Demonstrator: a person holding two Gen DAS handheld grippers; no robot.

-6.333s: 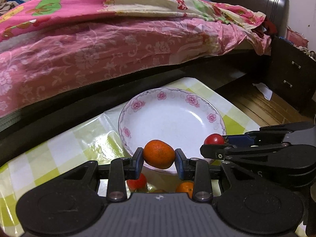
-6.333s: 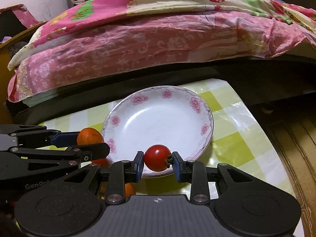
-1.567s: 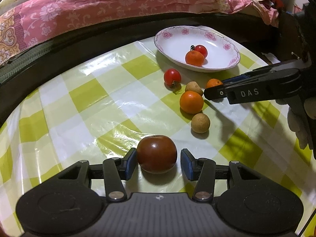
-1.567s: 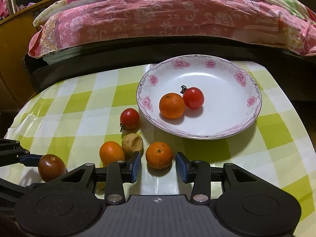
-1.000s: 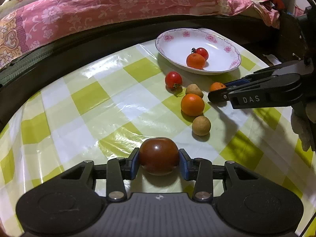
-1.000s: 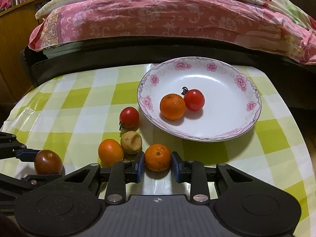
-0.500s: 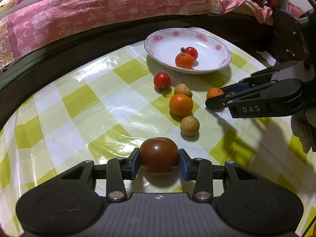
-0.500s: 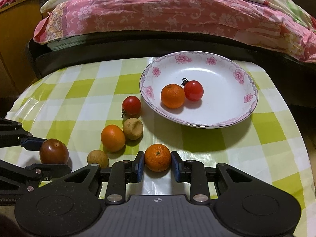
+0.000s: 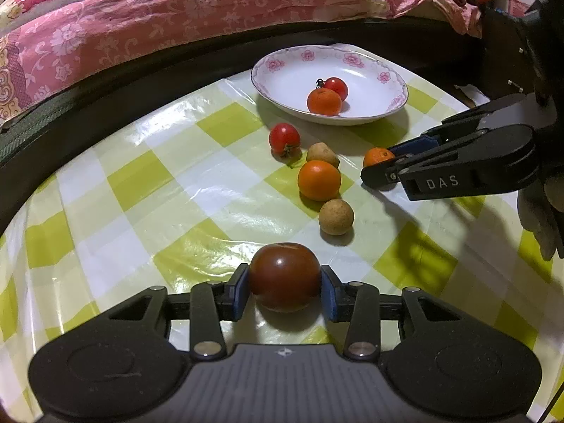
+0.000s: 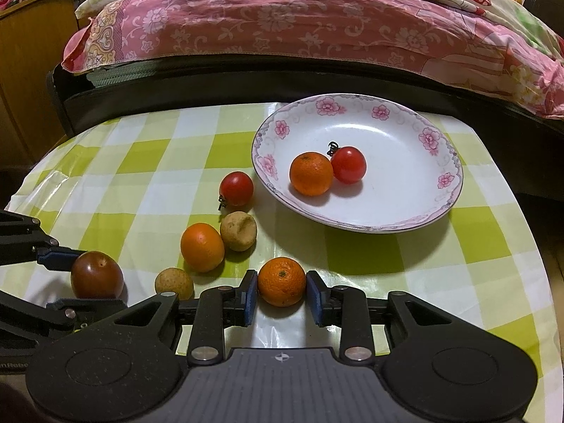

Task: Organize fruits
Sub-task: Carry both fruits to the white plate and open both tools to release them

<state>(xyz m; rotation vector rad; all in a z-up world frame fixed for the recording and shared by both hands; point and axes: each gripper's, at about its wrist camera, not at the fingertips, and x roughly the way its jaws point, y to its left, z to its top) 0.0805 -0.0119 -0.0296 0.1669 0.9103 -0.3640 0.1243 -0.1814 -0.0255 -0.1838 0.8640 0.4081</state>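
Note:
My left gripper is shut on a dark red-brown tomato, also seen in the right wrist view. My right gripper is shut on a small orange mandarin, seen from the side in the left wrist view. A white plate with pink flowers holds a mandarin and a red tomato. On the checked cloth lie a red tomato, a mandarin and two tan round fruits.
The table has a green and white checked cloth. A bed with a pink flowered cover runs along the far side behind a dark frame. A wooden cabinet stands at far left. The table edge drops off at right.
Both grippers closed on their fruits about a second ago and have since lifted and drawn back a little from the plate. The loose fruits have not moved.

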